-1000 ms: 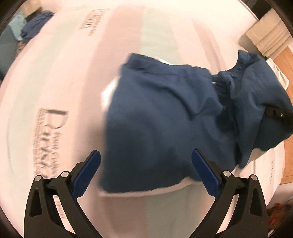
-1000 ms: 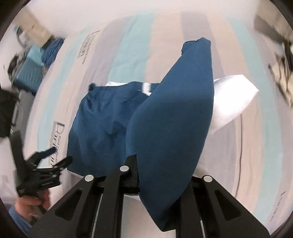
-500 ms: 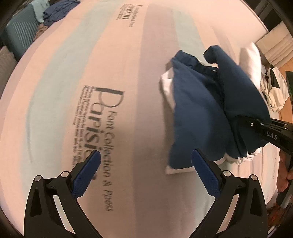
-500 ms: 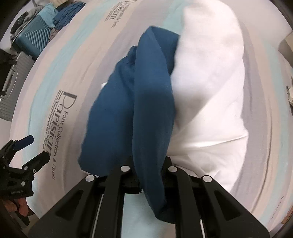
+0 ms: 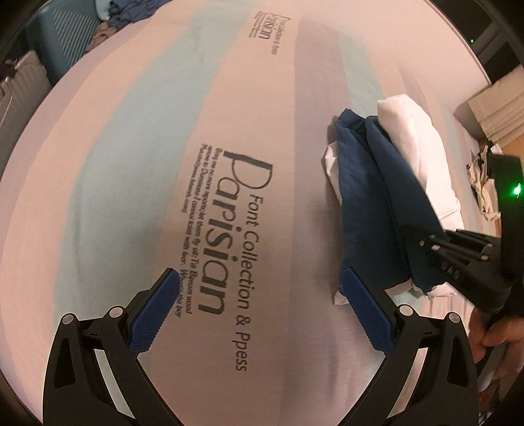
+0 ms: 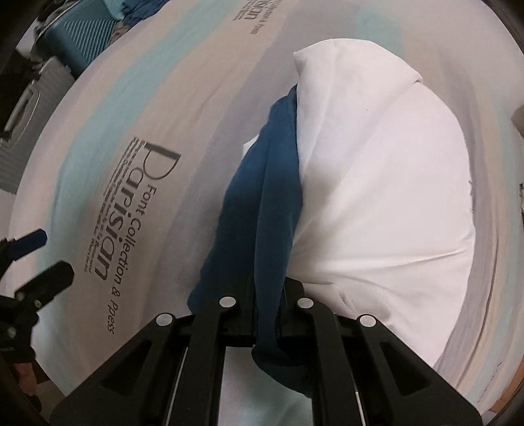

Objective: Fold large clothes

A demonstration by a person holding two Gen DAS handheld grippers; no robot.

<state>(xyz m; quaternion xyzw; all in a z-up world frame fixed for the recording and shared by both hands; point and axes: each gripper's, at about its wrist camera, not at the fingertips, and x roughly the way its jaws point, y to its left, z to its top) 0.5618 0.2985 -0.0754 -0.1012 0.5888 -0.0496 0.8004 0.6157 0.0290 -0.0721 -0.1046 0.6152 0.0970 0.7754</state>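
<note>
The left gripper (image 5: 258, 314) has pulled away from the big dark blue and white cloth garment (image 5: 370, 209); 1 second ago it hung right over the blue cloth, and now it hangs over the bare striped bed sheet with black "Parisian" letters (image 5: 229, 147), with its jaws wide open and holding nothing. The garment lies on the bed to the right of that gripper, just beside its right blue pad. In that same second the right gripper (image 6: 267, 324) has swung the blue flap it holds over, so the white inside of the garment (image 6: 376, 183) now faces up and the blue part is a thin band along the left side. Its jaws are shut tight on the blue edge, which hangs down between them. I think this means 1 fold is nearly laid down, and the next job is to set the edge flat and let go. Far at the top left, off the bed, are a teal ribbed suitcase (image 5: 62, 46) and a heap of blue clothes (image 5: 131, 13). At the right edge sits a crumpled pale cloth (image 5: 484, 183). Nothing lies on the sheet in the way of the fold, but the puffy white part may not lie flat.
</note>
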